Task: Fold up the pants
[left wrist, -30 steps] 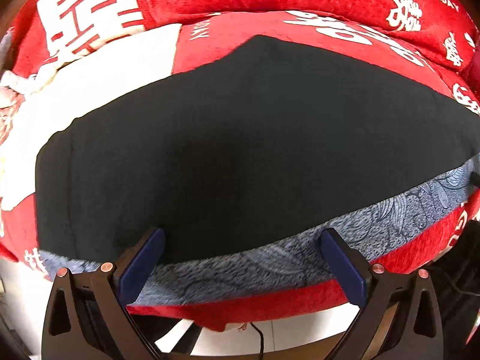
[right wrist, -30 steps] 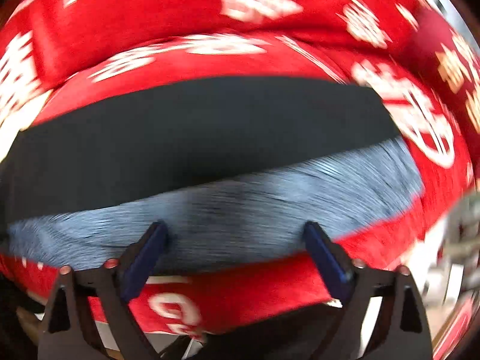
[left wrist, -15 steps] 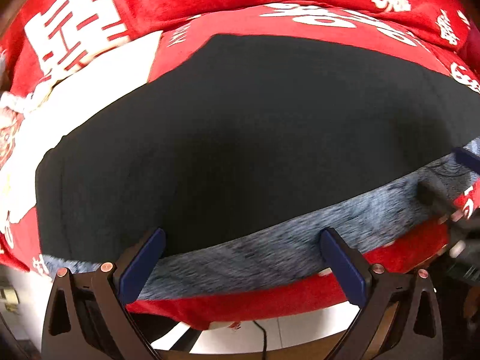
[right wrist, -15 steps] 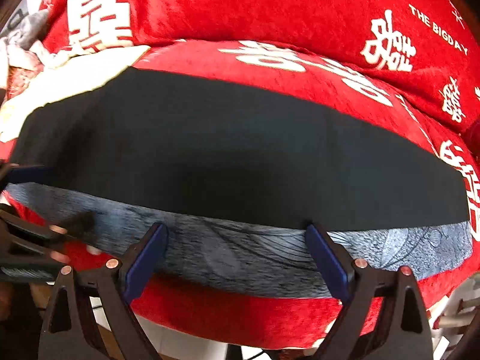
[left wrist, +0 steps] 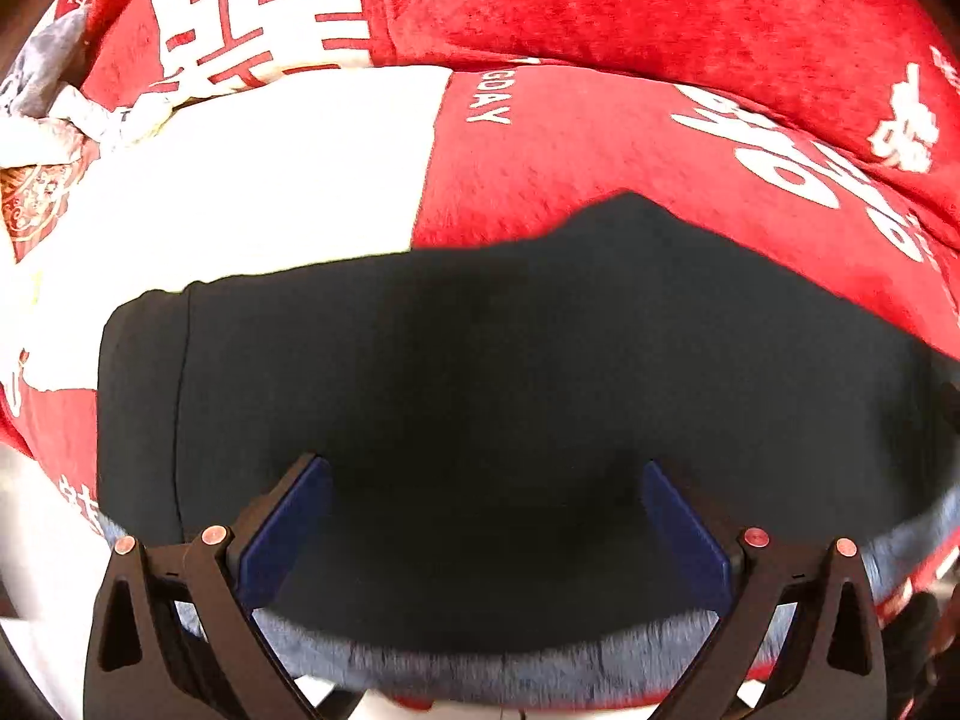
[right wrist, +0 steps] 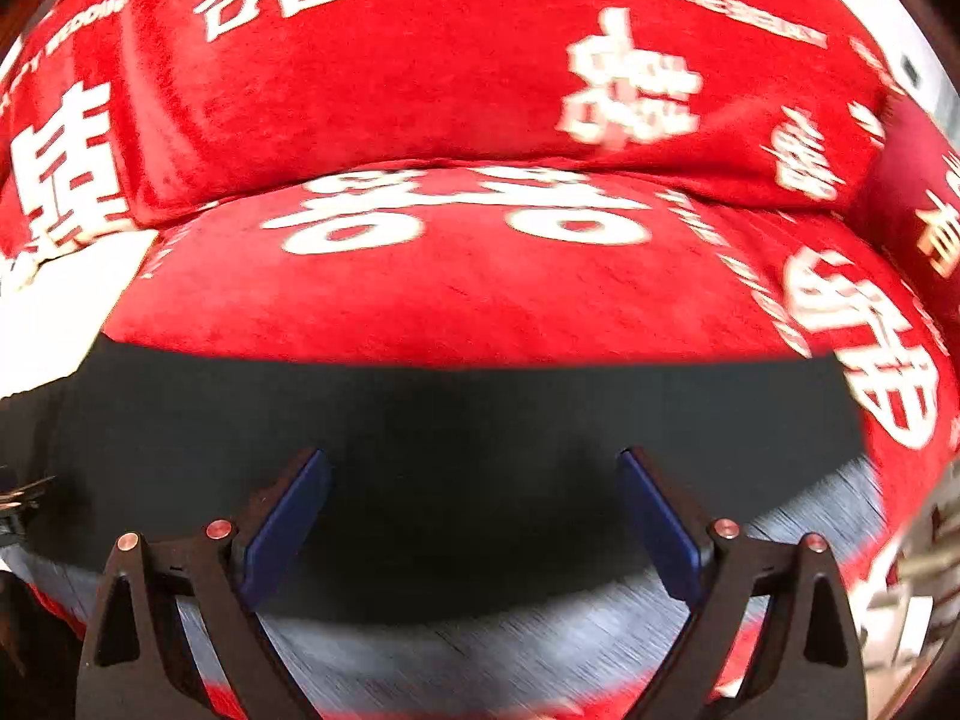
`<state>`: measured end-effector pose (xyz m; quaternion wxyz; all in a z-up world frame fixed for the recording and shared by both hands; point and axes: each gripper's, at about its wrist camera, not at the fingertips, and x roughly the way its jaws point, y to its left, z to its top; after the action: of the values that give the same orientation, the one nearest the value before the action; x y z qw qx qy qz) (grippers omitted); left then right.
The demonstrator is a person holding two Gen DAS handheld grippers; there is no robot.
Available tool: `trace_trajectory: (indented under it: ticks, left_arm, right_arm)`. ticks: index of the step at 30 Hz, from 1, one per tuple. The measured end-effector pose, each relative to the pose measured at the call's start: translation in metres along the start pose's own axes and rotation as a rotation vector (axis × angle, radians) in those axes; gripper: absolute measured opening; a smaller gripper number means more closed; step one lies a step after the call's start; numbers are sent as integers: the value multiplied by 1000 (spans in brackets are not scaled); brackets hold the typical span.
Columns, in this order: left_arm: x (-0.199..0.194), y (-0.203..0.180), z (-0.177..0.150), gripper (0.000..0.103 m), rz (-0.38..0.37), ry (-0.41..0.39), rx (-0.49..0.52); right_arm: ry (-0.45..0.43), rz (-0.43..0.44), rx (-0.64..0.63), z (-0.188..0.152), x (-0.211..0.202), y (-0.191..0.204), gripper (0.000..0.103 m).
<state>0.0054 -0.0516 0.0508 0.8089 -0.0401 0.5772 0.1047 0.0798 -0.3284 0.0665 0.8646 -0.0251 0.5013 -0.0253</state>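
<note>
Black pants (left wrist: 492, 372) lie flat across a red sofa seat, over a grey-blue patterned cloth (left wrist: 492, 669) that shows along the near edge. In the left wrist view my left gripper (left wrist: 486, 480) is open low over the black fabric, near its left end where a seam runs. The right wrist view shows the same pants (right wrist: 468, 414) as a wide dark band. My right gripper (right wrist: 474, 471) stands open above them, nothing between its fingers. The left gripper's tip (right wrist: 18, 501) peeks in at that view's left edge.
The sofa is covered in red plush with white characters (right wrist: 456, 276), and a back cushion (right wrist: 420, 72) rises behind the seat. A white cloth (left wrist: 252, 180) lies left of the pants. Crumpled grey and patterned fabric (left wrist: 42, 114) sits at the far left.
Both grippers have moved forward over the pants, so the black fabric now lies under the fingers instead of the grey-blue cloth. Both stayed open.
</note>
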Motion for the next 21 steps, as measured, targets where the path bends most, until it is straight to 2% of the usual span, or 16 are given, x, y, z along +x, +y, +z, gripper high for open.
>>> trace_trajectory:
  ticks: [2,3,4,6,7,9,11,13,16,18,21]
  left_arm:
    - [9,9,2,103,33,18,-14]
    - [12,18,1,103,10,28,-35]
    - [12,31,-3,103,-19,37,-64]
    - [11,51,-8,103,-48,43,-105]
    - [9,60,-10,103,-48,41,-112]
    - [8,67,-13,103,-29,42,-112]
    - [2,73,-15,103,10,35,-120]
    - [-7,76,-11,103,-12,3,-135]
    - [-14,77,6,103,0,-29,-169]
    - [-11,64,23,103,15,-29,-172]
    - [-2,35,43,103,17,-15,-123]
  right_arm:
    - [60,-46,-6,10,29,-3,97]
    - [72,-67,13,11,37,-14,98]
    - [63,-52,52,6,39,-24,102]
    - [34,-92,134,5,40,-60,102]
    - [38,-138,168,2,39,-80,103]
    - [50,-152,256,-2,41,-118,103]
    - [53,-188,283,-5,36,-140,103]
    - [56,-216,305,-4,29,-142,103]
    - [21,-164,287,4,19,-110,103]
    - [0,-103,202,13,18,-63,103]
    - [3,-48,61,26,31,3,103]
